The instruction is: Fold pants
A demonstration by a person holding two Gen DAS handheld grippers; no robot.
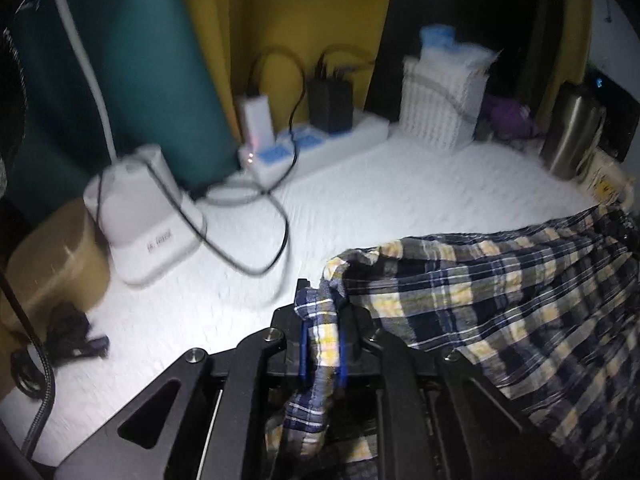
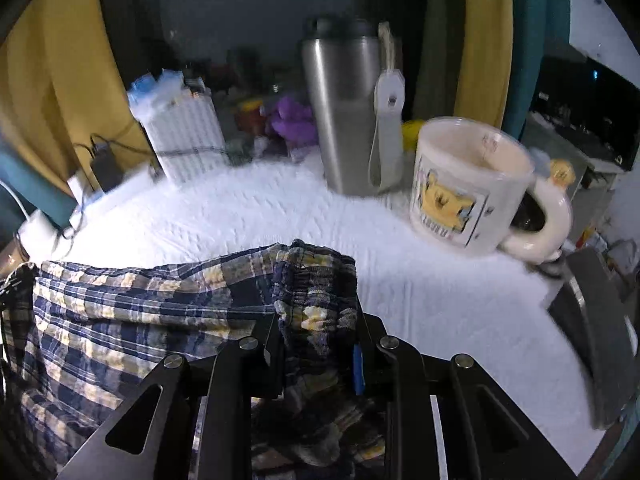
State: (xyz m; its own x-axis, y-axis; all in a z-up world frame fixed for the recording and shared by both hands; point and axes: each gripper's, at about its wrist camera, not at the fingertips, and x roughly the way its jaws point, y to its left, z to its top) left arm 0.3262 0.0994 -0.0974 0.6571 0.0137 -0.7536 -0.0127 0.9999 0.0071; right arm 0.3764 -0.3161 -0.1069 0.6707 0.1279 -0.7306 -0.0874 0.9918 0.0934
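Observation:
The pants [image 1: 500,292] are blue, white and yellow plaid cloth, held stretched between my two grippers above a white padded surface [image 1: 360,200]. My left gripper [image 1: 324,340] is shut on a bunched edge of the pants at the bottom middle of the left wrist view. My right gripper [image 2: 318,344] is shut on the gathered waistband end of the pants [image 2: 132,312]; the cloth runs off to the left in the right wrist view. The lower part of the pants hangs down behind the gripper bodies and is hidden.
Left wrist view: a white lamp base [image 1: 148,216] with black cables, a power strip [image 1: 316,140] with chargers, a white woven basket [image 1: 444,100], a tan container [image 1: 56,264]. Right wrist view: a steel tumbler [image 2: 348,112], a bear mug [image 2: 476,184], a dark grey object [image 2: 592,336] at right.

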